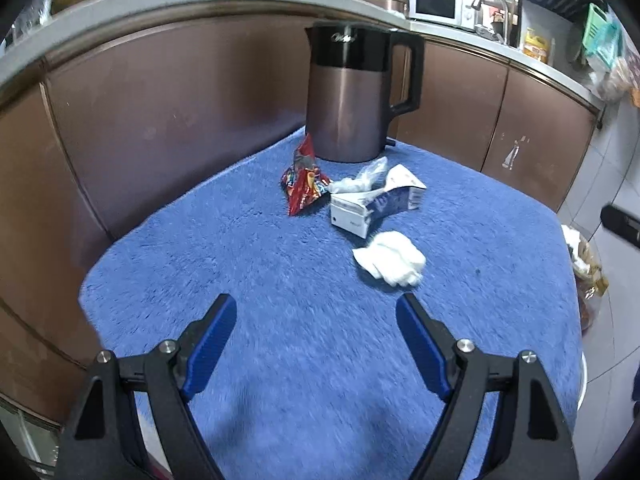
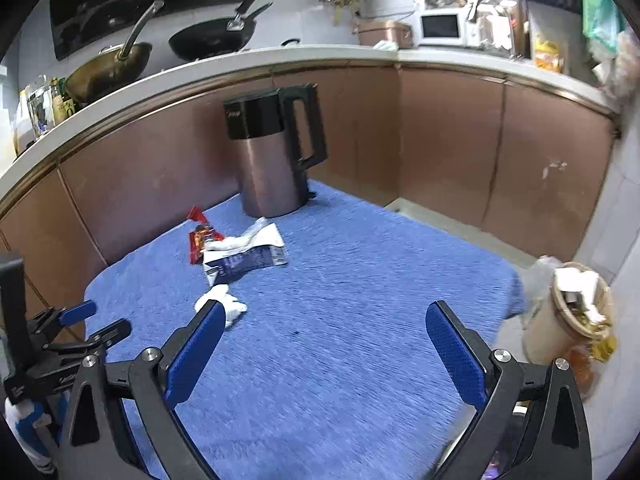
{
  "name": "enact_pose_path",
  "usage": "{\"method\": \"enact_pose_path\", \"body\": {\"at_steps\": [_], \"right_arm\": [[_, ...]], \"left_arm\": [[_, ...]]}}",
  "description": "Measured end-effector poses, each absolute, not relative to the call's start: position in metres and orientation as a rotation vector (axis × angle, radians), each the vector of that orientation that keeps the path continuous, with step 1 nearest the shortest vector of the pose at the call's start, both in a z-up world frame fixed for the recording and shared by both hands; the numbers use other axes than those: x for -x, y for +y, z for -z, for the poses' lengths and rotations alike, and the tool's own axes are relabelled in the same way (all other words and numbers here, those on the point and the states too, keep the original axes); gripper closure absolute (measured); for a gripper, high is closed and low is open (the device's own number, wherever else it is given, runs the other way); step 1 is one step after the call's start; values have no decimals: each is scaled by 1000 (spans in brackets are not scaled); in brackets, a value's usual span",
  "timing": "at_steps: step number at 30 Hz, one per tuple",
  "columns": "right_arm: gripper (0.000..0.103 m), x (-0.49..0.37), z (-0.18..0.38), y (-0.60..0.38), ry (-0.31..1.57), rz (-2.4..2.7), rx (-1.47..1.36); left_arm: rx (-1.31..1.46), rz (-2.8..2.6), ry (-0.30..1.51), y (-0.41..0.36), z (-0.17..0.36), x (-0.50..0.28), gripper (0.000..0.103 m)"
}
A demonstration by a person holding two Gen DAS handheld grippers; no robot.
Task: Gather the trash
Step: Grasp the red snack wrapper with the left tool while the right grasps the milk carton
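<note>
Blue cloth holds crumpled white tissue.

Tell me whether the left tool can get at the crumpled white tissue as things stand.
Probably yes. The left tool is open and empty, and only bare blue cloth lies between it and the crumpled white tissue, which lies apart from the torn carton.

- I am in a home kitchen.
- My view takes in a countertop with pans, a microwave, a faucet and brown cabinets.
</note>
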State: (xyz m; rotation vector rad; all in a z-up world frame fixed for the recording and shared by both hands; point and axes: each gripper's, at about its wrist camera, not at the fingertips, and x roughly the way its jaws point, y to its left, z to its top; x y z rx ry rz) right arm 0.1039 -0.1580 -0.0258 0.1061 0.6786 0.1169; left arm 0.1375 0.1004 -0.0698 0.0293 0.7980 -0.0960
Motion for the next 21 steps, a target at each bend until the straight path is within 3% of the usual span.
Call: {"method": "enact_pose_path", "body": {"at_steps": [14, 17, 21], "right_arm": [[17, -240, 89, -114, 864, -315, -296], [27, -268, 106, -106, 922, -338, -389], [33, -301, 127, -88, 988, -355, -466]], "left_arm": [[165, 164, 862, 124, 85, -292, 22], [189, 136, 876, 124, 94, -323, 22], [239, 120, 920, 129, 112, -352, 31]]}}
